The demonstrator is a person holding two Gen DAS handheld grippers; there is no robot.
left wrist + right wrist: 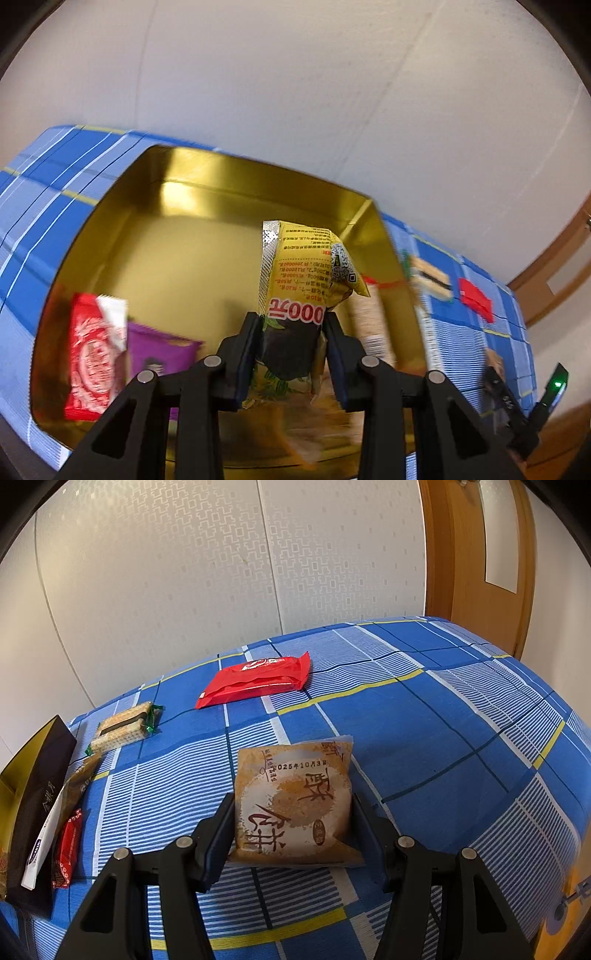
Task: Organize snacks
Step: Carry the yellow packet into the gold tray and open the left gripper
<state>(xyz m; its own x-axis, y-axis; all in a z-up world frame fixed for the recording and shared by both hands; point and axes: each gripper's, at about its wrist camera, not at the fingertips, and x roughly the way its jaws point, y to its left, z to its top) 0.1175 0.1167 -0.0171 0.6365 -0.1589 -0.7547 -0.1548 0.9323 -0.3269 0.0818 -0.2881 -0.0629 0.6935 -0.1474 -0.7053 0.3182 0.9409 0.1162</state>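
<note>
Blue plaid cloth (424, 709) over the worktop, pale patterned wall (166, 572) behind, wooden door (476, 565) at right. Left claw (290, 354) clamped on yellow snack packet (299, 280), held above gold tin (177, 236) already containing red packet (92, 354) and purple packet (159, 350). Right claw (293, 830) pads against both edges of brown pastry packet (293, 801) lying on cloth; red wrapper (258, 679) and sandwich biscuits (123, 725) farther back, tin's dark outer wall (37, 794) at left edge.
</note>
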